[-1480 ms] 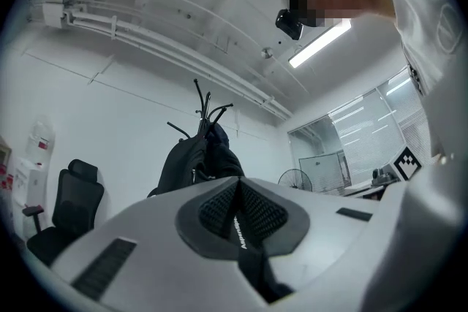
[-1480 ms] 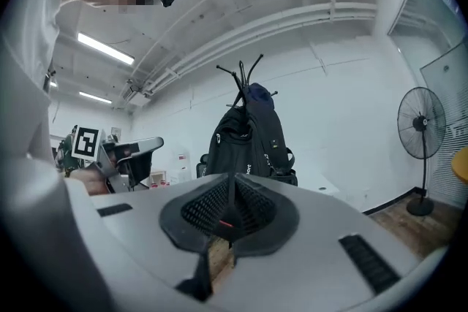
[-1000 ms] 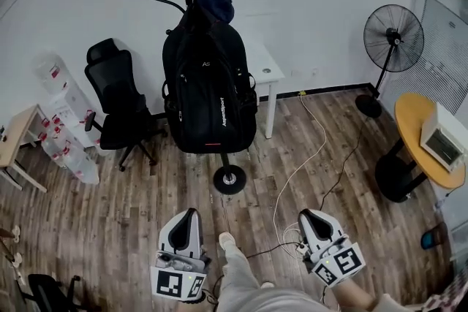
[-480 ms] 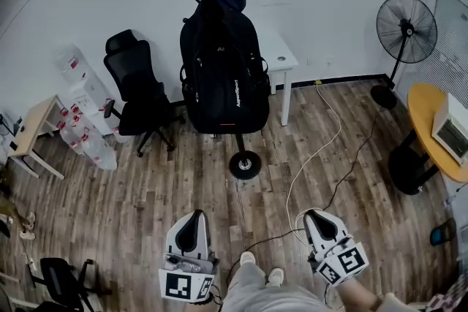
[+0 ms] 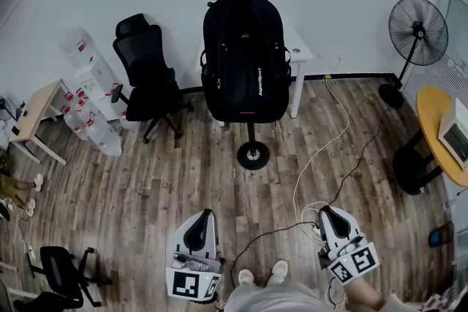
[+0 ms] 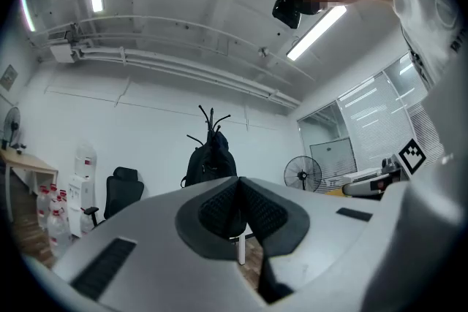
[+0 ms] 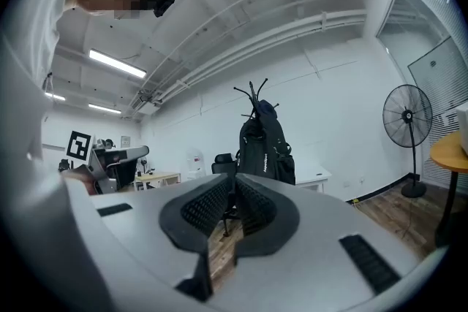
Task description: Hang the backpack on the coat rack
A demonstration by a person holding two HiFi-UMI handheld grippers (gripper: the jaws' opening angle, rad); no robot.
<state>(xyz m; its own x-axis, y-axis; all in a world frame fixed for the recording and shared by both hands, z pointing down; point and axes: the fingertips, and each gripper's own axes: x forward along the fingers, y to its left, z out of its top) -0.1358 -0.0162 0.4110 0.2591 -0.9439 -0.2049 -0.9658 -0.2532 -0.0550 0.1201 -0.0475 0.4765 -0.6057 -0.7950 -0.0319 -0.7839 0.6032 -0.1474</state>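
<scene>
A black backpack (image 5: 245, 58) hangs on the black coat rack (image 5: 253, 155), its top caught on the hooks against the white wall. It also shows far off in the left gripper view (image 6: 208, 164) and in the right gripper view (image 7: 265, 150). My left gripper (image 5: 201, 219) is low in the head view, well back from the rack, shut and empty; its pads meet (image 6: 239, 183). My right gripper (image 5: 329, 215) sits beside it at the lower right, likewise shut with nothing held (image 7: 232, 183). Both point toward the rack across bare wooden floor.
A black office chair (image 5: 150, 84) stands left of the rack and a white desk (image 5: 300, 55) behind it. Water bottles (image 5: 91, 128) and a small wooden table (image 5: 33, 120) line the left wall. A standing fan (image 5: 417, 33), a round yellow table (image 5: 439, 135) and floor cables (image 5: 322, 157) are on the right.
Both grippers have drawn back from the rack, which now sits farther away and more to the right in the head view. The backpack stays hanging. Both grippers stay shut.
</scene>
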